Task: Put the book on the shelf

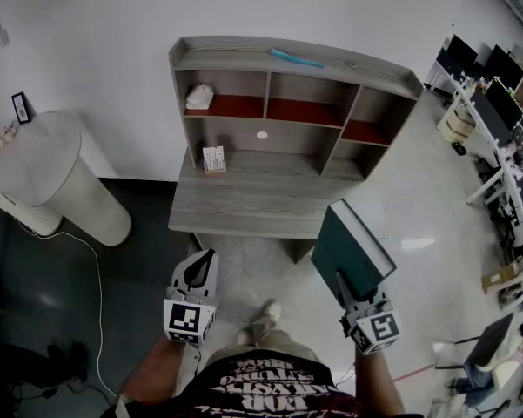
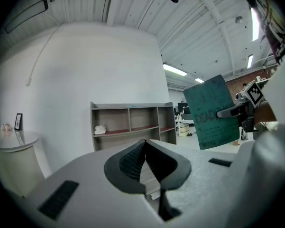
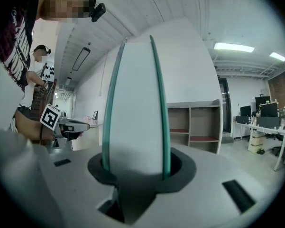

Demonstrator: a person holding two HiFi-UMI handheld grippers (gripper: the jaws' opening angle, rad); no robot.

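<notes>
Right gripper is clamping the lower end of the green book at lower right of the head view, its jaws spread only as wide as the book is thick. The book is tilting up toward the shelf. Its top corner is overlapping the ledge's front right edge in the picture, and whether they are touching cannot be told. The left gripper is hovering at lower centre-left with its jaws together and nothing in them. Pale floor is lying open between the shelf's front edge and the person's shoe. A round white table is crowding the left side, and desks are running off the right edge. A white lump is sitting in the upper left compartment, a small box at the ledge's back left, and a blue strip on top.

Left gripper view: the left gripper is showing its pads meeting — no gap. The shelf is standing beyond at centre, with its lower ledge hidden behind the gripper body. At right the book is showing its printed cover, too blurred to read in full.

Right gripper view: the right gripper is pressing both covers of the book, whose pale page edge is filling the centre and hiding the left half of the shelf.
</notes>
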